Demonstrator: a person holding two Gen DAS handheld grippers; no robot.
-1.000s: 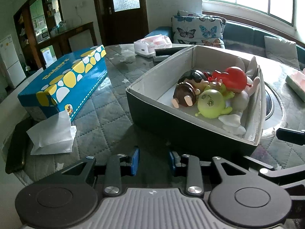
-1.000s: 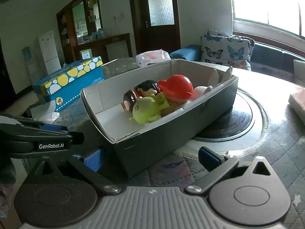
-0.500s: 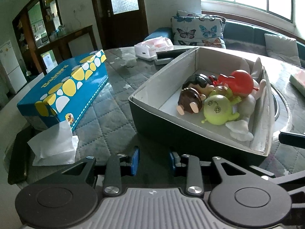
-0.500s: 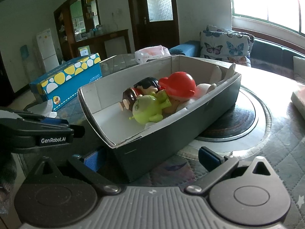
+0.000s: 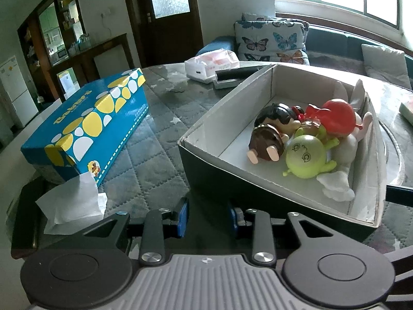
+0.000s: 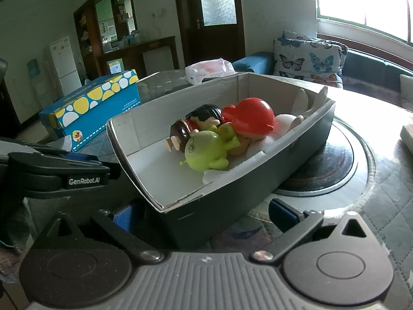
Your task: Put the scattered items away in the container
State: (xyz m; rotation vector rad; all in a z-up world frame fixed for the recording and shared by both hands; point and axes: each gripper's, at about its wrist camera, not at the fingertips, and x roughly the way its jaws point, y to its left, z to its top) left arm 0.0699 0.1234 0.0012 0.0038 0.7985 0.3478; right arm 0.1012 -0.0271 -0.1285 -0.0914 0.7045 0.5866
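A dark cardboard box (image 5: 206, 165) with a white inside stands on the quilted table; it also shows in the right wrist view (image 6: 232, 201). Inside lie a green alien toy (image 5: 307, 156) (image 6: 204, 149), a red-capped figure (image 5: 335, 115) (image 6: 250, 115), a brown-haired figure (image 5: 265, 142) and a black-haired one (image 5: 276, 116). My left gripper (image 5: 207, 217) is partly open and empty, just before the box's near left corner. My right gripper (image 6: 204, 213) is wide open and empty, its fingers either side of the box's near corner.
A blue and yellow tissue box (image 5: 90, 124) lies to the left with a loose tissue (image 5: 72, 204) before it. A white bag (image 5: 214, 63) and a dark remote (image 5: 237, 73) lie behind the box. A round glass turntable (image 6: 335, 165) lies under the box's far end.
Both grippers have risen and drawn back a little, so the box and toys sit lower and clearer in view. Jaw openings are unchanged.
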